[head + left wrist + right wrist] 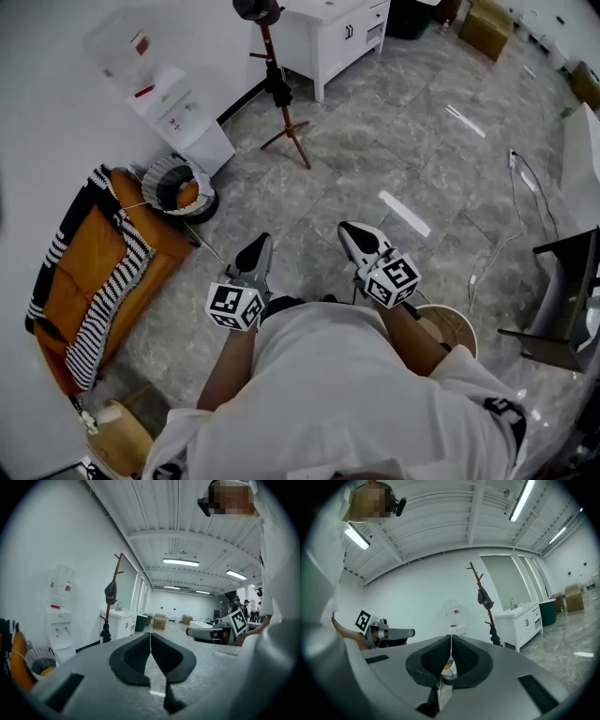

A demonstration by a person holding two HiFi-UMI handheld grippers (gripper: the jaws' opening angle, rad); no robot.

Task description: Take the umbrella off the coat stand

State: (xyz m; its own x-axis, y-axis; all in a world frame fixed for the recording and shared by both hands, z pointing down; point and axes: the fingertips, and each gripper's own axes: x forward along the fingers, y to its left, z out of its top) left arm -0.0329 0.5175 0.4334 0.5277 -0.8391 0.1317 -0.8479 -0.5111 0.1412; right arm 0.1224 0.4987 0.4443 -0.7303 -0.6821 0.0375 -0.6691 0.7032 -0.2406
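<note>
A thin reddish-brown coat stand (273,58) rises from the grey tiled floor by the far wall, some way ahead of me. A dark cap (258,9) hangs at its top and a folded black umbrella (278,86) hangs lower on the pole. My left gripper (256,251) and right gripper (360,236) are held side by side at waist height, both shut and empty, far short of the stand. The left gripper view shows the stand (115,581), the cap (110,592) and the umbrella (106,632) left of its closed jaws. The right gripper view shows the umbrella (495,636) to the right.
A water dispenser (178,108) and a wire wastebasket (178,186) stand left of the stand. An orange seat with a striped cloth (94,272) lies at my left. A white cabinet (342,33) is behind the stand, a round wooden stool (452,328) at my right, and a cable (511,234) trails across the floor.
</note>
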